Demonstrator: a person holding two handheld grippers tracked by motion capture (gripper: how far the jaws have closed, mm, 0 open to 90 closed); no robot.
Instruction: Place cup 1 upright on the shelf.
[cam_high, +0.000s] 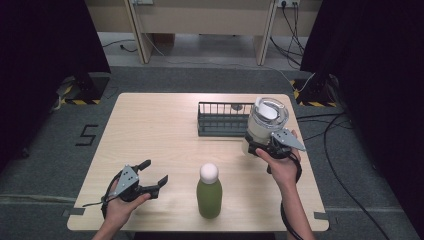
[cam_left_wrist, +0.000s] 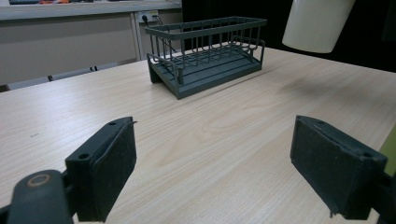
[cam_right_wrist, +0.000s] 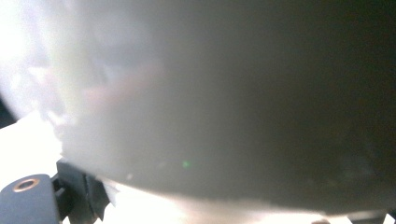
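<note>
R gripper (cam_high: 264, 142): jaws clamped on white cup (cam_high: 266, 120), held just right of rack (cam_high: 222, 119)
L gripper (cam_high: 156, 176): jaws apart, nothing in them, left of green bottle (cam_high: 209, 192), well short of rack

A pale cream cup (cam_high: 267, 122) with a clear, glassy upper part and a white lid-like piece at its top is lifted clear of the counter (cam_high: 150, 135), at about two o'clock from the counter's middle. It stands roughly upright, leaning slightly, with its open-looking top facing the high view. Its lower body is clamped between the jaws of the right gripper (cam_high: 265, 145). In the left gripper view its cream bottom (cam_left_wrist: 317, 23) hangs above the wood at one o'clock. In the right gripper view its wall (cam_right_wrist: 210, 102) is a close, blurred, milky surface.
</note>
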